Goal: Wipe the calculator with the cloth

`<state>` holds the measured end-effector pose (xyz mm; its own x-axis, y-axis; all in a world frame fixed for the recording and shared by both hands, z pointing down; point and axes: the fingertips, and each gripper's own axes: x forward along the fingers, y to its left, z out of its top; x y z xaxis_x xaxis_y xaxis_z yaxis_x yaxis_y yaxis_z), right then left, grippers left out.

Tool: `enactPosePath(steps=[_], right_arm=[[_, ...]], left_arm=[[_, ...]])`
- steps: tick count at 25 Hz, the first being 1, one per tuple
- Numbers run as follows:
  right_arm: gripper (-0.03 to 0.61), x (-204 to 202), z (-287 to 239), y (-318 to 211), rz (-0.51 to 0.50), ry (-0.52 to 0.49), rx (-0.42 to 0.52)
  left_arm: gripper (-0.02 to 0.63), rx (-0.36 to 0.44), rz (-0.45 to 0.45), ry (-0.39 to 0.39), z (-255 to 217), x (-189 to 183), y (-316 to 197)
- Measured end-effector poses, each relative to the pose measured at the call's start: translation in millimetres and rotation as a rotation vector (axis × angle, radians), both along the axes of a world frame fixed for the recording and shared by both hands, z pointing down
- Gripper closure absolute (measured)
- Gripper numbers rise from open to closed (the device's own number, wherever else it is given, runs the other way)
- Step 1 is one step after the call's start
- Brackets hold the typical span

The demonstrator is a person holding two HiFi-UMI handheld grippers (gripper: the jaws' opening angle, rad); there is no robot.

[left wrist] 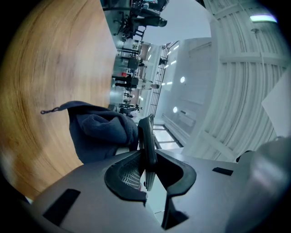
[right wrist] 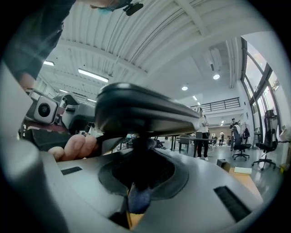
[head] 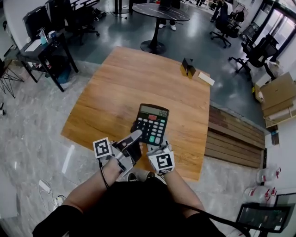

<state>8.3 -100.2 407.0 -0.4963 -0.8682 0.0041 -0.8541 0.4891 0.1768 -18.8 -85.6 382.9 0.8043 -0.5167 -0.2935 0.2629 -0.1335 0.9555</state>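
In the head view a black calculator (head: pixel 152 123) with a red key is lifted, tilted, over the near part of the wooden table (head: pixel 115 88). My left gripper (head: pixel 137 134) is shut on its lower left edge. In the left gripper view the calculator (left wrist: pixel 146 132) shows edge-on between the pads, with the dark blue cloth (left wrist: pixel 100 129) bunched beside it. My right gripper (right wrist: pixel 138 182) is shut on a fold of the cloth (right wrist: pixel 137 196), right beneath the calculator's underside (right wrist: pixel 145 111). In the head view the right gripper's marker cube (head: pixel 161 161) sits just below the calculator, its fingertips hidden.
A small dark box (head: pixel 188 67) and a white card (head: pixel 206 78) lie at the table's far right corner. Wooden slats (head: pixel 236 136) lie on the floor to the right. A round dark table (head: pixel 160 11), office chairs (head: pixel 259 53) and a desk (head: pixel 44 48) stand beyond.
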Motion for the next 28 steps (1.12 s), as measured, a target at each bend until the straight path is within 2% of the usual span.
enactPosePath(steps=[5, 10, 13, 23, 28], right_arm=[[0.526, -18.0, 5.7, 8.6, -0.042, -0.008, -0.018], [0.526, -8.2, -0.7, 13.7, -0.026, -0.015, -0.004], [0.526, 8.2, -5.3, 15.4, 0.007, -0.028, 0.001], [0.526, 95.1, -19.8, 16.3, 0.21, -0.099, 0.032], [0.526, 70.8, -15.2, 19.7, 0.167, -0.096, 0.016]], left_arm=[[0.548, -0.002, 0.003, 0.0, -0.7, 1.7, 1.8], [0.548, -0.024, -0.017, -0.012, 5.3, -4.0, -2.7], [0.548, -0.018, -0.037, -0.027, 7.9, -10.5, -9.3], [0.548, -0.002, -0.13, -0.058, 13.2, -40.5, -36.8], [0.548, 0.01, -0.108, -0.06, 11.5, -35.2, -35.1]])
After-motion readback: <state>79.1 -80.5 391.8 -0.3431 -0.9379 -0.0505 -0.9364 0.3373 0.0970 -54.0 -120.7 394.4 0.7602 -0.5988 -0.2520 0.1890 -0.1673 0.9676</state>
